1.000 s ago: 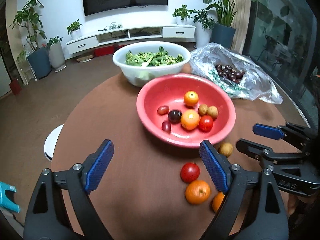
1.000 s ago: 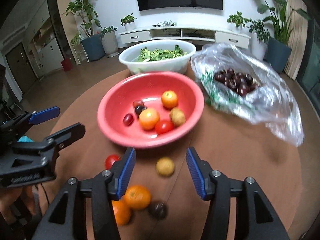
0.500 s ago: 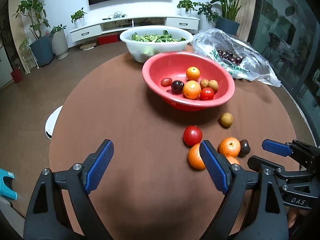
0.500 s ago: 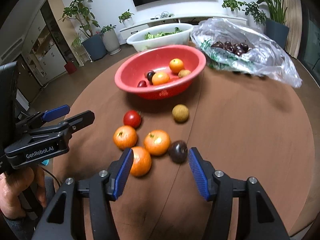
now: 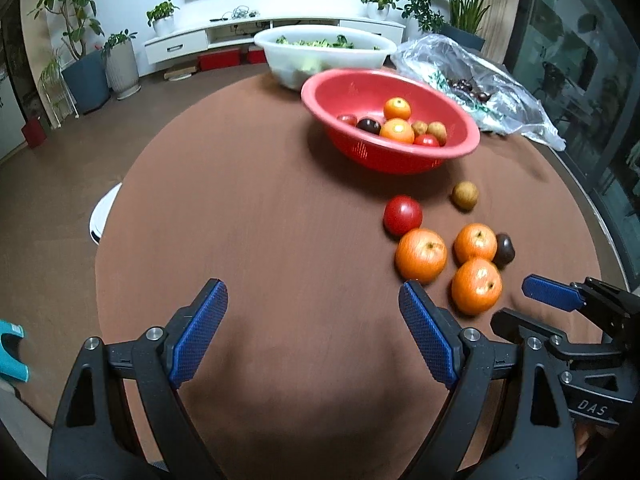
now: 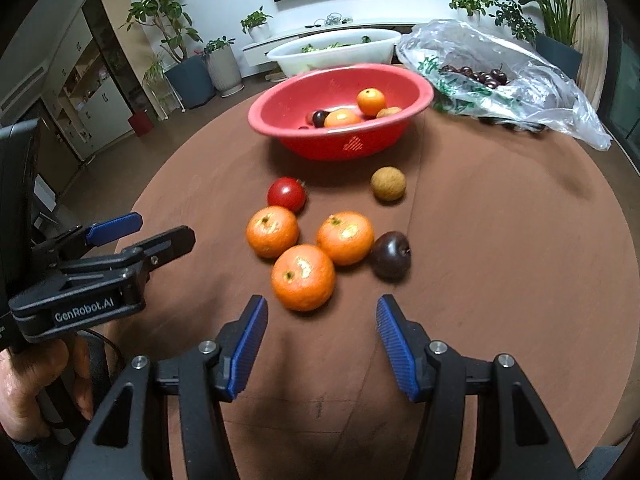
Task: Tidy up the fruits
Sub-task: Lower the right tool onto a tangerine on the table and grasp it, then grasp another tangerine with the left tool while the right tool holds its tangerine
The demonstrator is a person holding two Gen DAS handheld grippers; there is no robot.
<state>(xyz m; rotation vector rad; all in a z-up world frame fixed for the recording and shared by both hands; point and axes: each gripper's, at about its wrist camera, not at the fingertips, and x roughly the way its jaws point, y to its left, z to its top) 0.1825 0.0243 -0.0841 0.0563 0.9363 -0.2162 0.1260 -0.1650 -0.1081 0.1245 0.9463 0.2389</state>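
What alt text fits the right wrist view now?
The open right gripper hovers just short of three oranges, a dark plum, a tomato and a tan fruit loose on the brown table, before a red bowl.

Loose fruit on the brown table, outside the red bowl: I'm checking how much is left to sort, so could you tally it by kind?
Oranges: 3
Tomato: 1
Dark plum: 1
Small tan round fruit: 1
Total: 6
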